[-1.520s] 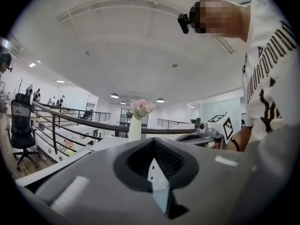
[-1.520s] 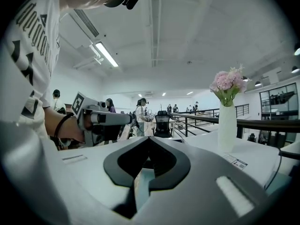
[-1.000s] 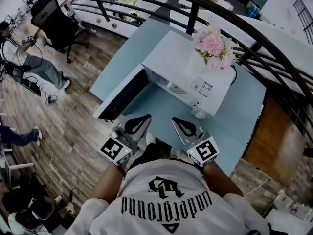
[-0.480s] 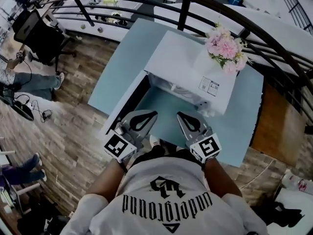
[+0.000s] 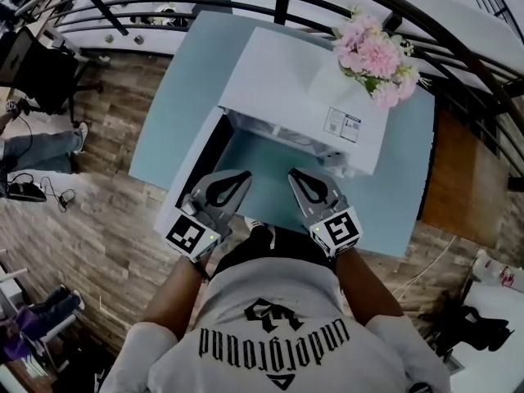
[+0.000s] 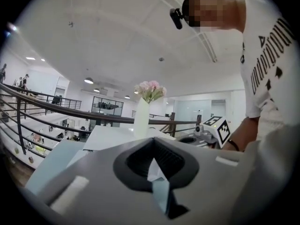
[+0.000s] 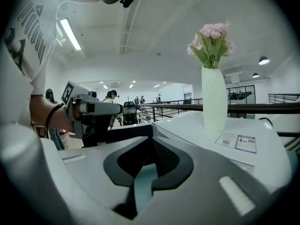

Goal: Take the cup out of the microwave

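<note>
- Just ahead of your left gripper [image 5: 244, 175] and right gripper [image 5: 293, 174], the white microwave [image 5: 278, 76] stands on the light blue table [image 5: 168, 97], with its open front facing you.
- To the left of your left gripper, the microwave door [image 5: 199, 152] stands swung wide open. Its dark inner face is turned toward that gripper.
- Your left gripper's jaws are pressed together with nothing between them, and its tips point at the open front.
- Your right gripper's jaws are closed too and hold nothing. It sits near the left gripper, and the two do not touch.
- The cup shows in no view. From above, the microwave's top hides the cavity, and both gripper views look over that top.
- Beyond your right gripper, a vase of pink flowers [image 5: 372, 51] stands upright on the microwave's top.
- Between that vase and your right gripper, a printed label [image 5: 342, 125] lies flat near the top's front edge.
- Past the microwave, a dark railing [image 5: 467, 51] curves around the table's far side.
</note>
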Demonstrator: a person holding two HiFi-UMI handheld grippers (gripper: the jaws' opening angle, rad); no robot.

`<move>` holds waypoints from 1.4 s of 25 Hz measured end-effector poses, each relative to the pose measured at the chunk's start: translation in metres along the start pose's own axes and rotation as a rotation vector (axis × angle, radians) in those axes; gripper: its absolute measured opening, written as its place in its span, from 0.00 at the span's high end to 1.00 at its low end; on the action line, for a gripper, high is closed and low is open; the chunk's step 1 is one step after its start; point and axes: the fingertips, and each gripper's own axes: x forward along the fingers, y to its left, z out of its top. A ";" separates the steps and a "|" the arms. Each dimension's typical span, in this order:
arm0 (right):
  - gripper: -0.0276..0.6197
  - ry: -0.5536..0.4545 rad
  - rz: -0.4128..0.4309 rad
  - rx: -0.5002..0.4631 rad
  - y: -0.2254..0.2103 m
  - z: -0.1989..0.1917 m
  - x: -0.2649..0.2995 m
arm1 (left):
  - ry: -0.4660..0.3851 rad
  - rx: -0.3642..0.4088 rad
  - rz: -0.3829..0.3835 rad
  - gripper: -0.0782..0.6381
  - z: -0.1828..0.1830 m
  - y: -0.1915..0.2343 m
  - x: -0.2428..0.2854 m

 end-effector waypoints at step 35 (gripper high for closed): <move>0.80 -0.038 0.049 0.016 -0.080 -0.125 0.122 | 0.079 -0.018 0.052 0.82 -0.116 0.069 0.066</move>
